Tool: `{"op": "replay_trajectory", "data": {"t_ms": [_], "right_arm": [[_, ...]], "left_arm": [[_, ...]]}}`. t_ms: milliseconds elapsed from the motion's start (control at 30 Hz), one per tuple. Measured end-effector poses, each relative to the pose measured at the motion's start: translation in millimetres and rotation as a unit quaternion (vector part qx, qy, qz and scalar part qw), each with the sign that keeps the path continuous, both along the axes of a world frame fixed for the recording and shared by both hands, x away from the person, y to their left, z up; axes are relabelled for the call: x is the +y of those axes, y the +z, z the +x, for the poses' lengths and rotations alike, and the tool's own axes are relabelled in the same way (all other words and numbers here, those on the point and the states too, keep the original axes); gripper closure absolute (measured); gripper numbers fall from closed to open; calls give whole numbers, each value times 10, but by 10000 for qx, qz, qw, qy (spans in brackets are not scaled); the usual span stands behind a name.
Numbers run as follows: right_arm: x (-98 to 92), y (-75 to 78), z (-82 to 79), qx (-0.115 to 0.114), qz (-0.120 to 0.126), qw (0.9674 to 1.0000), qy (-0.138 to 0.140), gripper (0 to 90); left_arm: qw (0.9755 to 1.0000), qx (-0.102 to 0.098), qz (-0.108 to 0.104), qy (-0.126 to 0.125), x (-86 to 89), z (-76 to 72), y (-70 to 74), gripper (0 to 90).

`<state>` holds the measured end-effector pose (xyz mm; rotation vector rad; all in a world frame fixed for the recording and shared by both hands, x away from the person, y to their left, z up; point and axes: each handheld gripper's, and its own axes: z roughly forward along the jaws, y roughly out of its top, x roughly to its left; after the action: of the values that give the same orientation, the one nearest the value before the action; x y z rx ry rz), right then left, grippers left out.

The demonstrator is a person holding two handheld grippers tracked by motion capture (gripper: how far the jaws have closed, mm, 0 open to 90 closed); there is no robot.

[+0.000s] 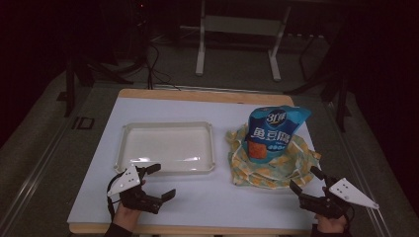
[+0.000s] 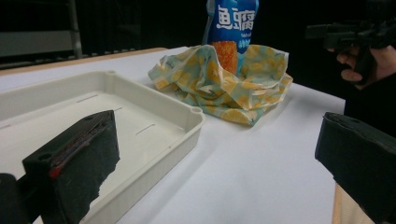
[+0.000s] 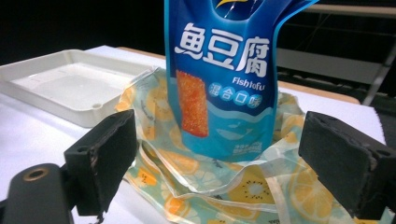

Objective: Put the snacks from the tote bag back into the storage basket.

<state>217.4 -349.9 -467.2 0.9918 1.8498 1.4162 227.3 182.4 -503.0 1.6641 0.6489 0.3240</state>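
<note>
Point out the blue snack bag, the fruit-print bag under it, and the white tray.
blue snack bag [image 1: 271,132], high view, middle of its printed front.
fruit-print bag [image 1: 276,173], high view, crumpled near part in front of the snack bag.
white tray [image 1: 168,126], high view, far rim.

Lab or recording room, not a home. White board [image 1: 163,197] laid on a wood-edged table [image 1: 197,95], standing apart on a grey carpeted floor [image 1: 44,148]. Room dark beyond the table; light falls on the work surface alone. Behind it, white metal stand legs [image 1: 200,54] and loose black cables [image 1: 153,69] trailing over the floor. Dark frame legs [image 1: 341,98] at the right edge. Person's hands hold rigged grippers with grey plates [image 1: 124,180]. Props staged on the board: tray [image 1: 168,127], snack bag [image 1: 274,133], patterned cloth [image 1: 296,170].
</note>
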Motion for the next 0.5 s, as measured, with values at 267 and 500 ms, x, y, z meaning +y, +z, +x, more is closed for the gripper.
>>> {"op": "replay_trajectory", "data": {"t_ms": [267,500], "right_arm": [[-61,8,32,302,-74,9987,409,115],[-83,29,17,332,-262,9969,669,113]], "left_arm": [[9991,285,206,-244,-114,15,87,4],[9968,401,270,-632,-153,60,110,4]]}}
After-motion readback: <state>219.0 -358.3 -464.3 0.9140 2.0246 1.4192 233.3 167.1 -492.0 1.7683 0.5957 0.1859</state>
